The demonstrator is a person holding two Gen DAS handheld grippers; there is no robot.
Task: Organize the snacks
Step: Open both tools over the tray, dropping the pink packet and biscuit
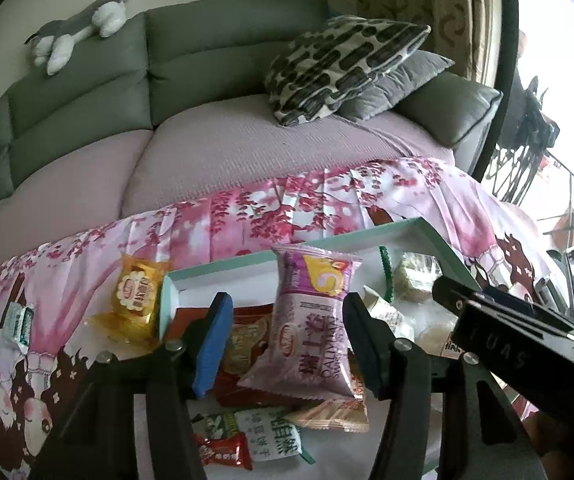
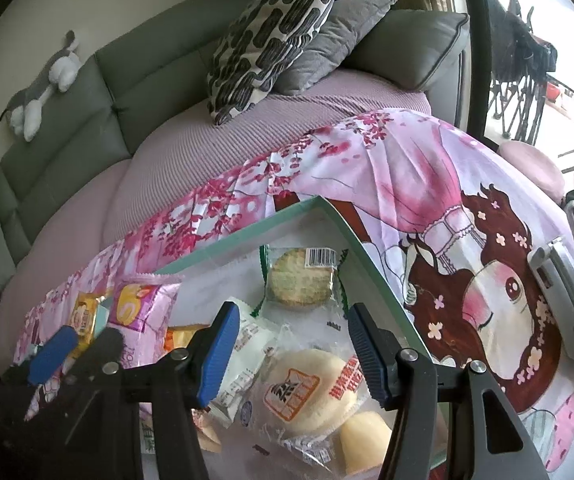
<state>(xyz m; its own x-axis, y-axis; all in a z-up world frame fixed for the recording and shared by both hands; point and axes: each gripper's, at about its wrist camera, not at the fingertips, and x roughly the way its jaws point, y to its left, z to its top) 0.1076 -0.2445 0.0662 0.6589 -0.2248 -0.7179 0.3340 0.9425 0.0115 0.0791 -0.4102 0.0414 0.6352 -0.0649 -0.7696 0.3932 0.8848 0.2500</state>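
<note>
My left hand-held gripper (image 1: 287, 344) stood apart around the pink snack pack (image 1: 311, 320) (right hand-held gripper (image 2: 291, 356) apart too), dropping it into the box (image 1: 367, 236).

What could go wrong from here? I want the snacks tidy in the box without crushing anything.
1. The purple snack pack leans across other packets between the left hand-held gripper's open jaws; it may slide or tip.
2. The yellow snack packet lies outside the green-rimmed box on the pink printed cloth, easy to overlook.
3. The right hand-held gripper hovers over soft wrapped buns; squeezing could squash them.
</note>
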